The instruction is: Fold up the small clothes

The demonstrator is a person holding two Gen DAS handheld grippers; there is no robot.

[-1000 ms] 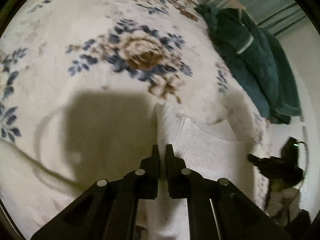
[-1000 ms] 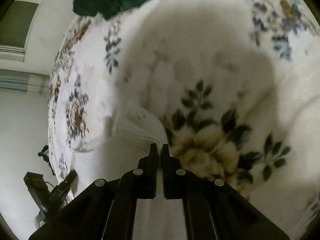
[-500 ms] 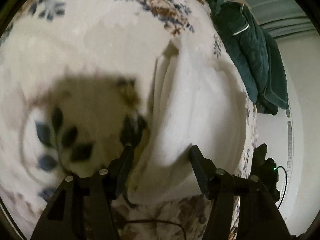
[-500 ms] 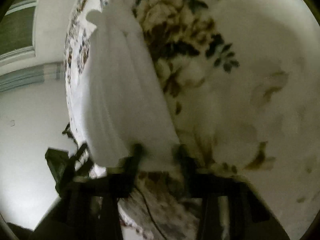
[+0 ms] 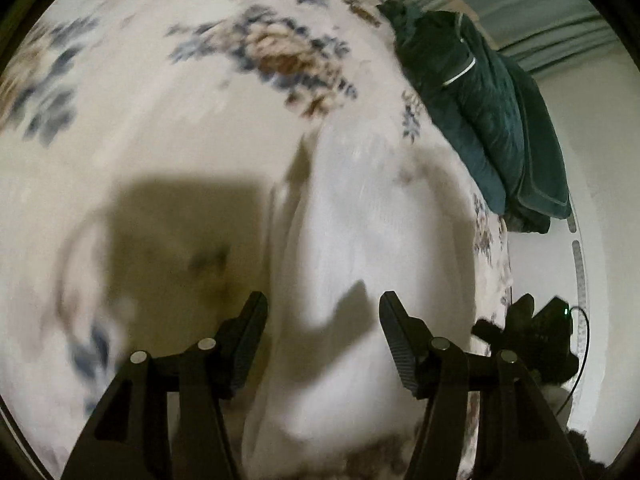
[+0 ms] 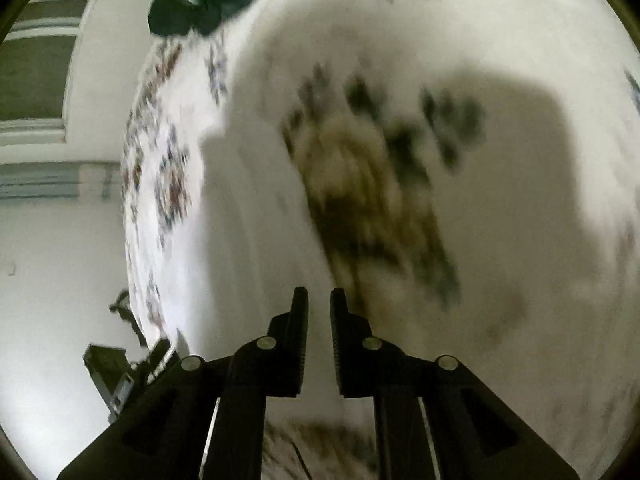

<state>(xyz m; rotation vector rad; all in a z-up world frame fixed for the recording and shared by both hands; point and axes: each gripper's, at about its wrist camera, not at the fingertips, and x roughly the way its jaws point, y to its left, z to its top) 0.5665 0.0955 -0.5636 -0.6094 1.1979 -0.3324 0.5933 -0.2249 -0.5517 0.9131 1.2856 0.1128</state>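
Left gripper (image 5: 323, 312) jaws wide, nothing held, hovering over the near end of the white garment (image 5: 360, 240); right gripper (image 6: 319, 308) jaws narrow with a visible gap, nothing between them, above the garment's right edge. The garment lies as a long folded strip on the floral blanket (image 5: 160, 112), running near to far, dark green clothes (image 5: 480, 100) far right. Looks like soft, light knit: it should drape and slip, so pinch near-end corners through all layers, not mid-panel.
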